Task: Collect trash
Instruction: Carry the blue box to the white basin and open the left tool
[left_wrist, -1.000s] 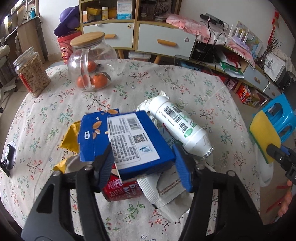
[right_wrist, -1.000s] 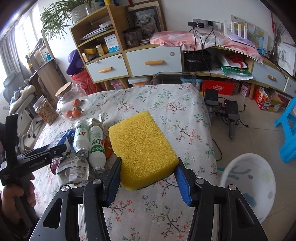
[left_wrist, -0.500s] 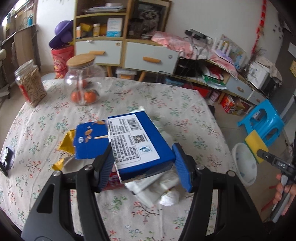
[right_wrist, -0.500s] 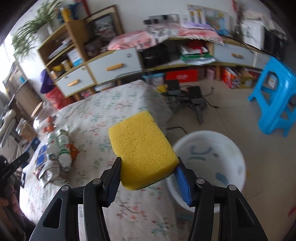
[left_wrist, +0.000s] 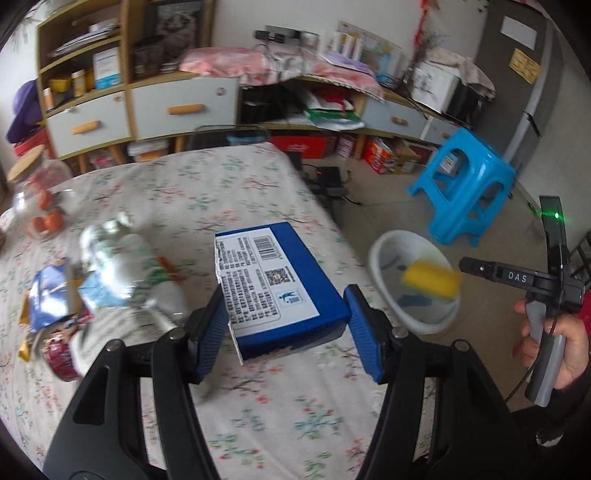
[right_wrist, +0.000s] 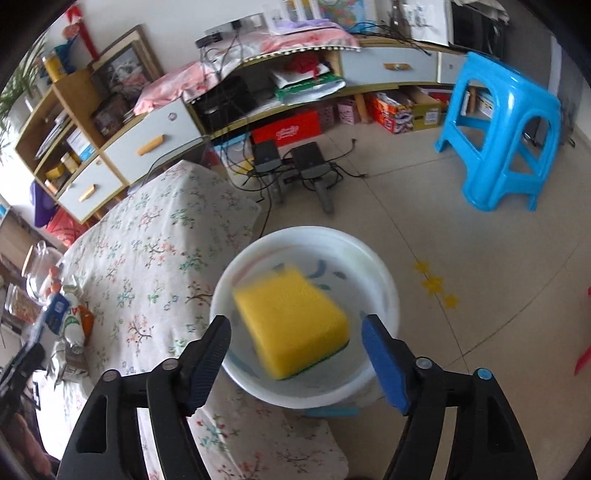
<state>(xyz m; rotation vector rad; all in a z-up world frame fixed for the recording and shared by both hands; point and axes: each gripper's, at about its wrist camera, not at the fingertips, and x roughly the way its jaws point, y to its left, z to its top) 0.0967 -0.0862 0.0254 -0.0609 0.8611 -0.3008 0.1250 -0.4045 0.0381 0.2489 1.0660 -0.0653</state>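
Note:
My left gripper (left_wrist: 286, 328) is shut on a blue box (left_wrist: 273, 288) with a white label, held above the floral table near its right edge. My right gripper (right_wrist: 297, 354) is open above a white basin (right_wrist: 384, 280) on the floor. A yellow sponge (right_wrist: 291, 321) is blurred and free between the spread jaws, over the basin. In the left wrist view the sponge (left_wrist: 430, 280) is over the basin (left_wrist: 380, 251), beside the right gripper (left_wrist: 465, 266). Bottles (left_wrist: 122, 258), wrappers and a red can (left_wrist: 59, 358) lie on the table's left side.
A blue plastic stool (right_wrist: 502, 133) stands on the floor beyond the basin. A glass jar (left_wrist: 40, 199) with orange fruit sits at the table's far left. Shelves and drawers (left_wrist: 177, 110) line the back wall. Cables and power adapters (right_wrist: 295, 166) lie on the floor.
My right gripper opened and let go of the sponge, which now drops over the basin. My left gripper carried the blue box rightward toward the table edge and basin.

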